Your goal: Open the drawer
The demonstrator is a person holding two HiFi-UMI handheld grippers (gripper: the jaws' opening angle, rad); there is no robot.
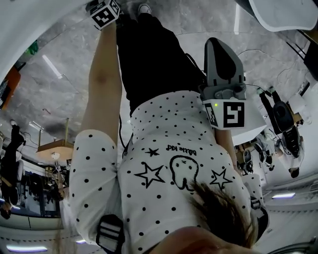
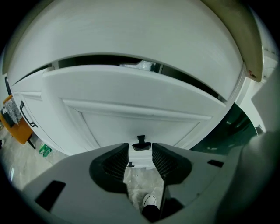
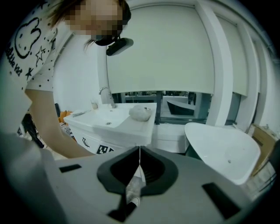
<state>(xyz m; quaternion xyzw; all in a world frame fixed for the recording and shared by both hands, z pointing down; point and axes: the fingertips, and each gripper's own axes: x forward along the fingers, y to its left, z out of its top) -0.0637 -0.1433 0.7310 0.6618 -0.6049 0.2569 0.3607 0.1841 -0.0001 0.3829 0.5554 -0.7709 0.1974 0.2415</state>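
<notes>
The white drawer front [image 2: 131, 94] fills the left gripper view, with a dark gap along its top edge where something pale shows inside. Its small black handle [image 2: 141, 141] sits between the tips of my left gripper [image 2: 140, 153]. The jaws stand open and the ribbed pads [image 2: 117, 162] do not touch the handle. In the head view only the left gripper's marker cube [image 1: 104, 12] shows, at the end of an outstretched arm. My right gripper [image 3: 139, 151] is shut with nothing in it and is held near the person's chest, away from the drawer.
The right gripper view shows the white vanity top [image 3: 131, 127] with its basin, a faucet [image 3: 105, 94] and a crumpled white thing [image 3: 141, 112], and a white bathtub [image 3: 223, 151] at the right. A second small handle [image 2: 130, 165] and a white shoe [image 2: 150, 201] lie below the left jaws.
</notes>
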